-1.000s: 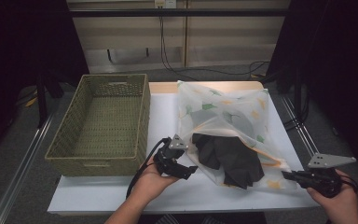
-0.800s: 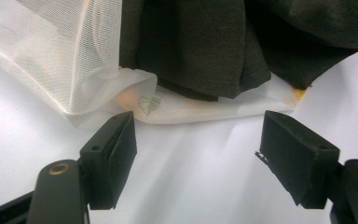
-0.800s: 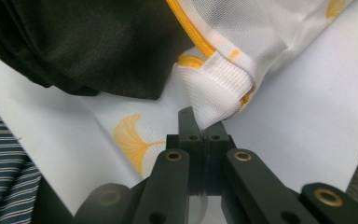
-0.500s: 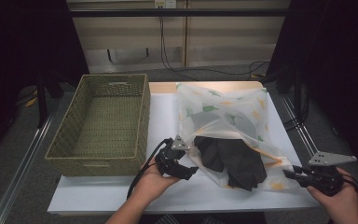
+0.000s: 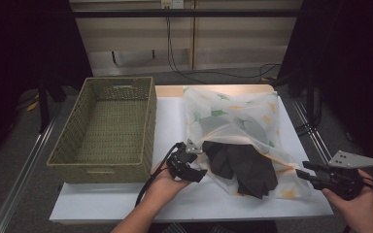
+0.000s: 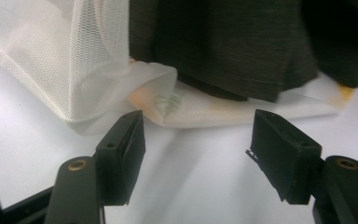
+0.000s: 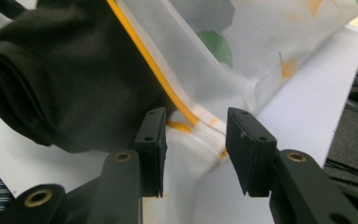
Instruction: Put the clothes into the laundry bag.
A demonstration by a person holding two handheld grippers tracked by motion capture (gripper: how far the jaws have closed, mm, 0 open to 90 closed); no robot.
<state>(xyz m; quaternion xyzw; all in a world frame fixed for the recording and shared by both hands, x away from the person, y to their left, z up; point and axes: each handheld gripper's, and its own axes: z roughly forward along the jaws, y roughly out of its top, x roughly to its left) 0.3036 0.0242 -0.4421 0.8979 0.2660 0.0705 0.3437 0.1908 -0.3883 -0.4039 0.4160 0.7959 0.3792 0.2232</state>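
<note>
High view shows you sitting at the white worktop [image 5: 126,204] with a see-through mesh bag [image 5: 233,121] lying in the middle of it and dark clothes [image 5: 245,162] poking out of the bag's open end, at about 6 o'clock from the bag's middle. A woven basket [image 5: 107,126] sits off at 9 o'clock from the bag, well apart from your work. Your left gripper [image 5: 187,165] rests just beside the bag's near left corner. In the left gripper view its jaws have just been closing a little, but they stand apart, and the bag's folded edge [image 6: 163,93] lies just ahead of them, not pinched. Your right gripper [image 5: 320,177] waits at the bag's near right corner, at about 4 o'clock. In the right gripper view its jaws have just been opening; the bag's corner with its yellow zip [image 7: 149,60] sits between them, but the pads do not seem to press on it. To me this looks like the step of handling the bag's mouth around the clothes, with no grip at this moment. Next you would need to push both jaws onto the thin mesh rim, squeeze, and check that only the bag is caught, not the dark cloth.
</note>
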